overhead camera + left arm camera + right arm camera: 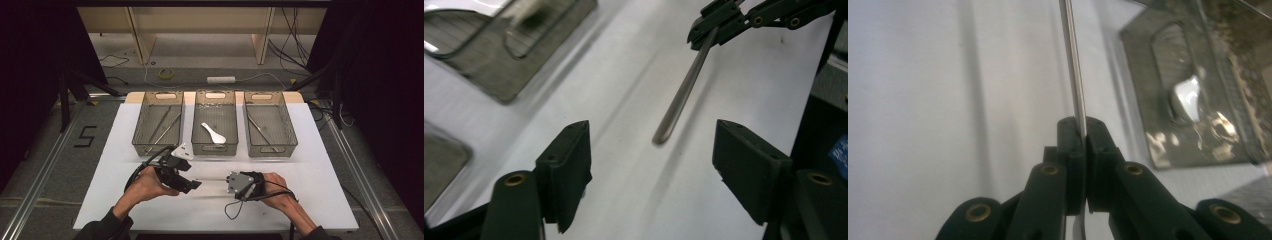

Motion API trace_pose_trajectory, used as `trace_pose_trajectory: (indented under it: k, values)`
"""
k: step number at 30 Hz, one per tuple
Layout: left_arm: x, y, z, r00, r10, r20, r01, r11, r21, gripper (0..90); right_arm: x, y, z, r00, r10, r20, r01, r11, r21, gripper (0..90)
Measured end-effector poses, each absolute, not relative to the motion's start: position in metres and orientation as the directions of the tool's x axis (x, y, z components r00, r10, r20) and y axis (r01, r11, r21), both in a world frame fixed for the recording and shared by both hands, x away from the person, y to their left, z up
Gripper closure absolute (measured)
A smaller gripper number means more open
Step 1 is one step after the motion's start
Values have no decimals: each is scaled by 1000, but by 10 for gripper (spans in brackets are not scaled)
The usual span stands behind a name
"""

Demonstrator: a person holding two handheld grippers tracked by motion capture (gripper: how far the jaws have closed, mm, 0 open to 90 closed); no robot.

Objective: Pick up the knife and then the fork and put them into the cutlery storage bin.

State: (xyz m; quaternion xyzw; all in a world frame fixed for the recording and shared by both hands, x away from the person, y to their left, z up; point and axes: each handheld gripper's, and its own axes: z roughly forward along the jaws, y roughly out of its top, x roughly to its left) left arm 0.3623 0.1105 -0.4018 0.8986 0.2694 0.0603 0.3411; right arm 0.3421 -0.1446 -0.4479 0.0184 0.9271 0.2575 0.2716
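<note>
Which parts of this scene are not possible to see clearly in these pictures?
- Thin metal rod: right gripper view; its upper end is cut off by the top edge, its lower end hidden between the shut black right tool.
- White object in a grey mesh basket: left gripper view; too blurred to identify.
- Thin utensils in the baskets: high view; too small to name.

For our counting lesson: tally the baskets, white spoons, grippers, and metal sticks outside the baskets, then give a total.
Baskets: 3
White spoons: 1
Grippers: 2
Metal sticks outside the baskets: 1
Total: 7
</note>
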Motion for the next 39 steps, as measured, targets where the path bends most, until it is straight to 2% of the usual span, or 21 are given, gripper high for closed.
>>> trace_pose_trajectory:
  k: [4,10,18,27,39]
  values:
    - [362,125,-406,818,572,-61,443,-559,701,248,349,-155,-444,-845,220,-487,-67,860,505,879]
    - [358,136,-414,807,587,-72,427,-495,756,233,355,-164,-441,-839,282,-466,-18,841,541,879]
    - [350,151,-420,773,632,-56,389,-403,828,223,361,-173,-436,-834,315,-452,3,824,567,879]
    - [344,167,-420,728,679,-89,386,-300,872,196,368,-184,-428,-824,379,-421,50,789,612,879]
    - [341,174,-422,706,703,-91,379,-265,887,174,382,-204,-410,-788,490,-372,130,724,677,879]
